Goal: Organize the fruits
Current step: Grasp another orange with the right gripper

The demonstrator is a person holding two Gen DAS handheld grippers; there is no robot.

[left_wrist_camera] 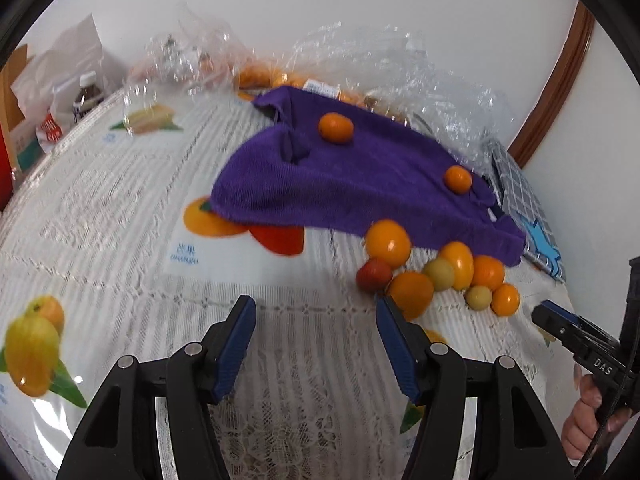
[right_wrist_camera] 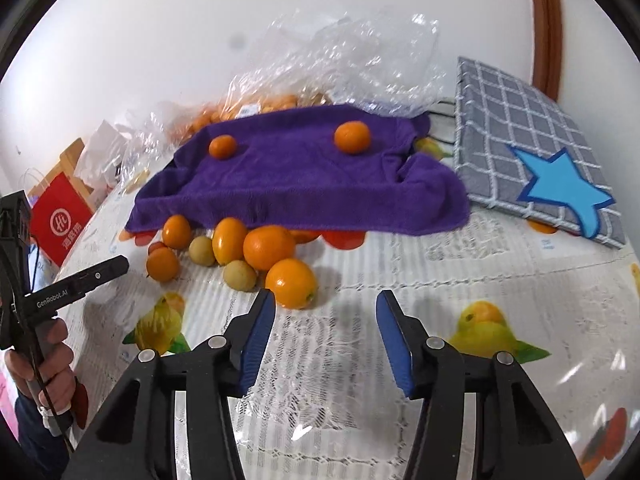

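From the left wrist, the left gripper (left_wrist_camera: pixel 316 316) hangs over the lace tablecloth (left_wrist_camera: pixel 120 208) with its blue pads spread and nothing between them; the near orange (left_wrist_camera: pixel 412 292) of the fruit pile (left_wrist_camera: pixel 440 272) sits just beyond the right-hand pad, close to it but apart as far as the blurred view allows; behind the pile lies the purple towel (left_wrist_camera: pixel 360 184), bearing two small oranges, one toward its far side (left_wrist_camera: pixel 336 128) and one nearer its right edge (left_wrist_camera: pixel 458 179); crumpled clear plastic bags (left_wrist_camera: pixel 400 64) hold more fruit at the back; the other tool enters at the right edge, held in a hand (left_wrist_camera: pixel 588 412).

From the right wrist, the right gripper (right_wrist_camera: pixel 326 308) also stands spread and empty; the front orange (right_wrist_camera: pixel 291 283) lies just off its left-hand pad, not between the jaws; a grey checked pad with a blue star (right_wrist_camera: pixel 532 148) rests to the right of the towel.

The step in hand looks like the approach to a first pick from the pile, with sorting barely begun; the next move calls for shifting the right tool sideways so the front orange sits squarely between the pads, then closing gently, since round fruit may roll and nudge its neighbours.
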